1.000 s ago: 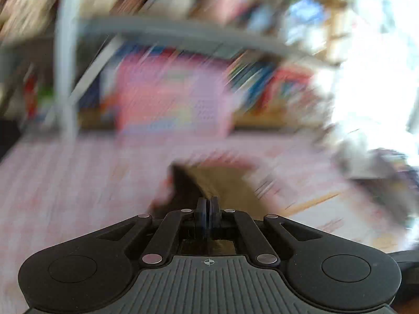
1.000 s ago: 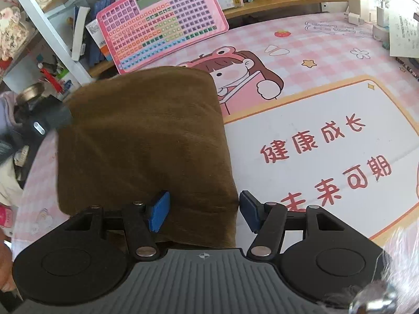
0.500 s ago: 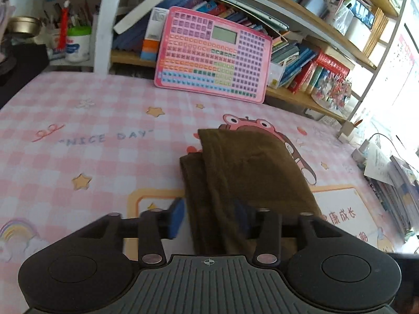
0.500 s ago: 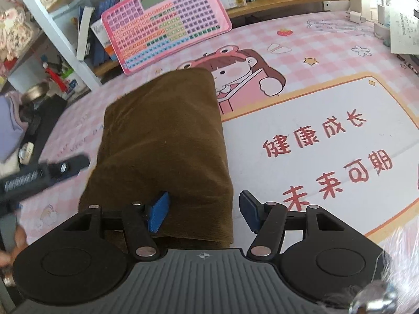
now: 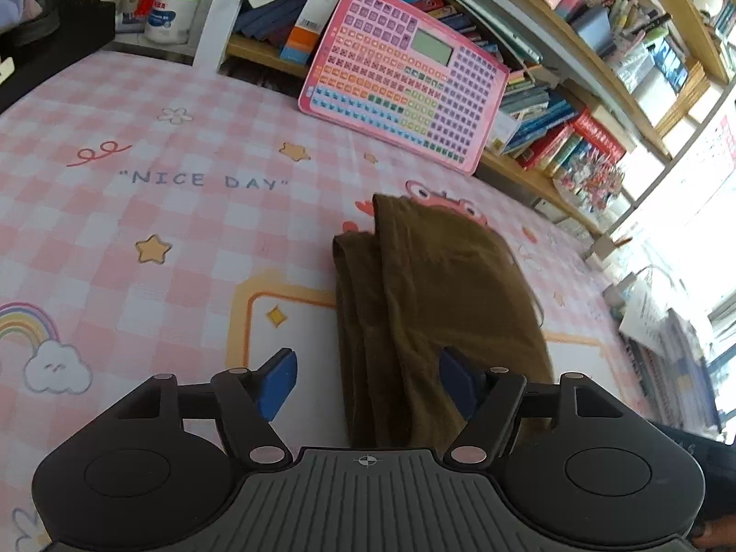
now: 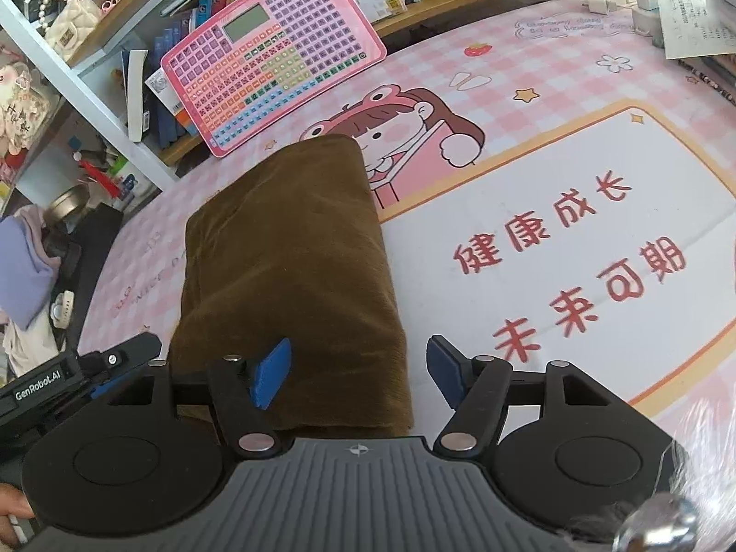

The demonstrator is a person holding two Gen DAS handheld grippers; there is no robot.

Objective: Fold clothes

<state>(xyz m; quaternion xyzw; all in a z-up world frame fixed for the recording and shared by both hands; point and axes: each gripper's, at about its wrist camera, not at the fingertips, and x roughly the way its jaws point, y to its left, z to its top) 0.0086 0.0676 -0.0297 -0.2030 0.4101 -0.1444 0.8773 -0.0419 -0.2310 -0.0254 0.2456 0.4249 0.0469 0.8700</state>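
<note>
Letting go on both sides, brown folded garment (image 5: 441, 303) lying flat on the pink checked desk mat (image 5: 138, 211).

Left gripper (image 5: 368, 386) first: jaws spreading, blue pads clear of the cloth, the garment's near end lying between them but not pinched. Right gripper (image 6: 359, 368) next: jaws widening too, pads off the fabric, straddling the near right corner, nothing held. Stacked layers showing uneven along the left edge, so likely to slip open if a pad snags on the way out. Pink keypad toy (image 6: 271, 55) leaning on the shelf behind, well apart.
</note>
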